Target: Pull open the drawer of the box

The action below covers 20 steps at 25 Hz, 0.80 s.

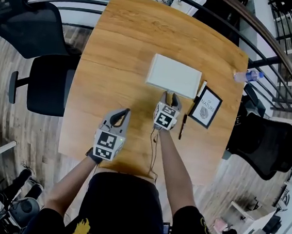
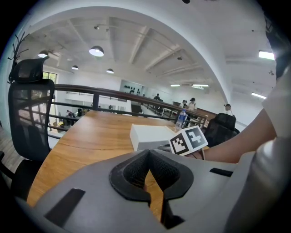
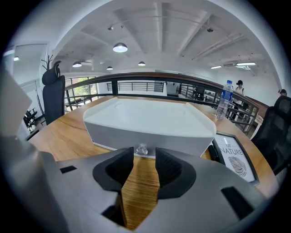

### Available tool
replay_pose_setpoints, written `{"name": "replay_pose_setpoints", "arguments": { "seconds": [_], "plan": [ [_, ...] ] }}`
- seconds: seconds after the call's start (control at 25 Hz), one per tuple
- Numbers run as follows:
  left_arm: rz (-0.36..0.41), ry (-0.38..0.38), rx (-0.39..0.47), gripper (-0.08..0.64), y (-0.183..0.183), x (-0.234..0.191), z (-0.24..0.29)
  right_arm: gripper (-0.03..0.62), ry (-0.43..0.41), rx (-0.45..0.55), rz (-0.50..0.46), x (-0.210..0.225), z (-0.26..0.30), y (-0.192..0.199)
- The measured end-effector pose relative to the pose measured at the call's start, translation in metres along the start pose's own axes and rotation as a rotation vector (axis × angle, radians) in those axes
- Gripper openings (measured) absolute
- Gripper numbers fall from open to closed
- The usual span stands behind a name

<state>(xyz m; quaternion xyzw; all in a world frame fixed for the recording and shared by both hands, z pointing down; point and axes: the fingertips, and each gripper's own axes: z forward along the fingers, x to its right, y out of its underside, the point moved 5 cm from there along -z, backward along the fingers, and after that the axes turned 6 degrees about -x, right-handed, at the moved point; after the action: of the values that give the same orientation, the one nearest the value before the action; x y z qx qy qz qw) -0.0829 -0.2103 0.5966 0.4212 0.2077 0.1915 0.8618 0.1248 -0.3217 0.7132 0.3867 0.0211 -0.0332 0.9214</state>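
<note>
Between the right hand-held gripper's [image 3: 144, 157] parted jaws sits the drawer knob [image 3: 141, 149]

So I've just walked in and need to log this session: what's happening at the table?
A person holding a gripper in each hand is working on the flat white rectangular box on the wooden table. The right gripper is at the box's front, jaws apart, the small clear knob at their tips, not yet pinched. The drawer looks shut. The left gripper hangs over the table nearer the person, jaws together, empty.
</note>
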Motion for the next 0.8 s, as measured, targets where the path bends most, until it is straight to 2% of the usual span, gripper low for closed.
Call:
{"name": "replay_pose_setpoints", "arguments": {
  "seconds": [0.36, 0.8],
  "plan": [
    [0.010, 0.012, -0.012, 0.017, 0.006, 0.012, -0.005, 0.076, 0.000, -0.023, -0.017, -0.005, 0.001, -0.002],
    [0.013, 0.004, -0.017, 0.017, 0.010, 0.009, -0.015, 0.074, 0.008, -0.034, -0.024, -0.009, -0.001, -0.004]
  ]
}}
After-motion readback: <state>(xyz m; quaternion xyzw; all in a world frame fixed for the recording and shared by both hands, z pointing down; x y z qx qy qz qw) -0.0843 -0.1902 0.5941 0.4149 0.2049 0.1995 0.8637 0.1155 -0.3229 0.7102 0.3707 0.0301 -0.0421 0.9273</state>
